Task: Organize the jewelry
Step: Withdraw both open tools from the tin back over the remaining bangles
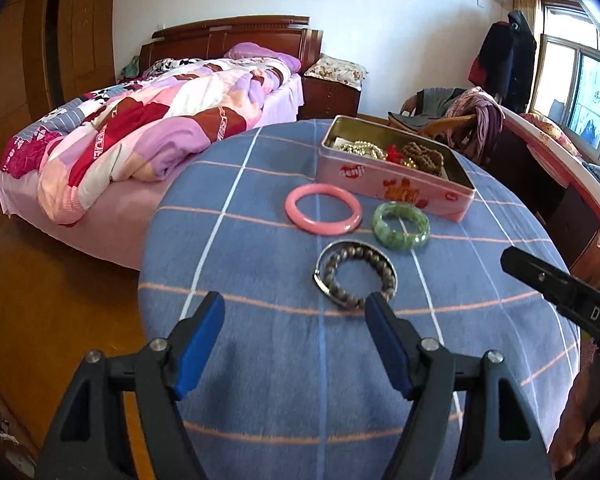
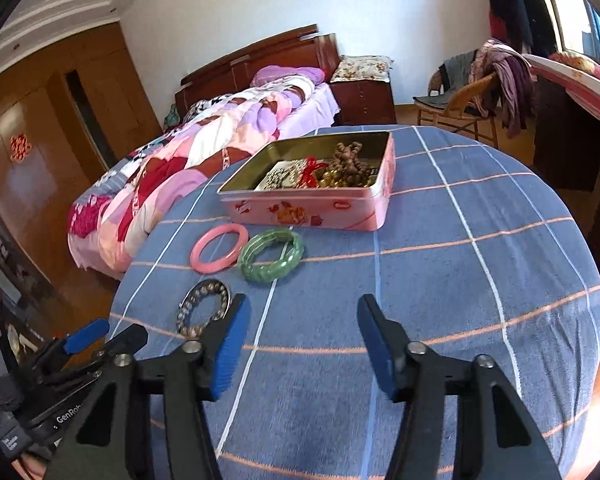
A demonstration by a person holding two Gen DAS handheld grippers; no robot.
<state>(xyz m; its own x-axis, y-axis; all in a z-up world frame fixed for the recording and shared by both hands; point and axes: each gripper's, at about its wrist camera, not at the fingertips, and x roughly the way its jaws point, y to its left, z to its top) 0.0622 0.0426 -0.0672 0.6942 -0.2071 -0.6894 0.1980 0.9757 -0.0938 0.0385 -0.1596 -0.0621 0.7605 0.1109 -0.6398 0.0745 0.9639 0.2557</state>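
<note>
Hovering low in frame, my left claw [image 1: 296,308] and right claw [image 2: 302,312] gape empty near the beaded bracelet [image 1: 356,274] on the counter [image 1: 260,360].

Pink bangle [image 1: 323,209], green bangle [image 1: 401,225], beaded bracelet [image 1: 355,274] before open jewelry-filled tin [image 1: 396,168].

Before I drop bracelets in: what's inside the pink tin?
The tin holds brown wooden beads, a red piece, pearl-like and golden beads. Anything beneath that pile is covered.

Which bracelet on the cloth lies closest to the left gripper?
The beaded bracelet, brown-grey beads inside a metal ring, just ahead of the left gripper; the pink and green bangles lie farther.
</note>
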